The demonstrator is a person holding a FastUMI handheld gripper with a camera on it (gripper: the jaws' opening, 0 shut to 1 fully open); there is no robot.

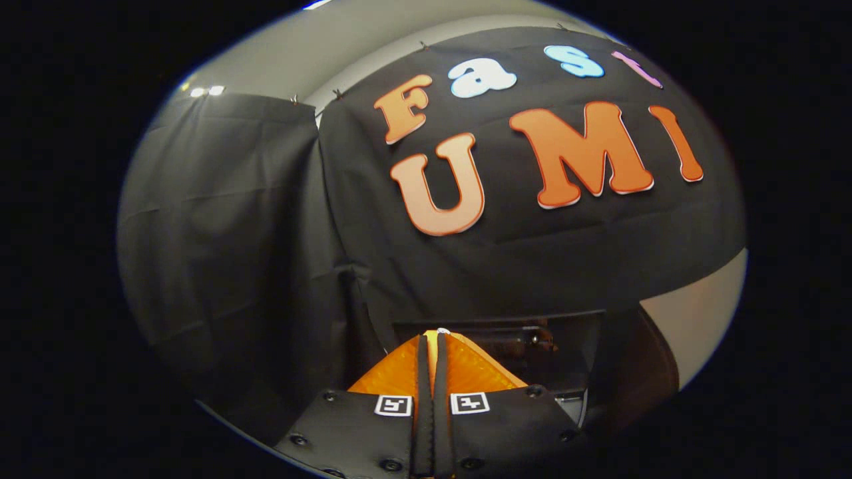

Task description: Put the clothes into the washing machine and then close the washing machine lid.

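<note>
- Gripper (431,342): the two fingers are brought together with nothing seen between them; the tips meet in a narrow wedge, aimed level at the booth wall rather than down at any load.
- Fingers (399,372): ribbed, translucent faces are shown, tapering to a point; square markers are carried on the matte mounts behind them.
- Washer (526,342): a dark, box-like opening with a hard straight rim is seen just beyond the fingertips; it is judged to be the machine, though this cannot be confirmed.
- Clothes: none are identified; the loading step is judged not yet shown.
- Cloth (219,219): matte black fabric, hung in soft folds and clipped along its top edge.
</note>
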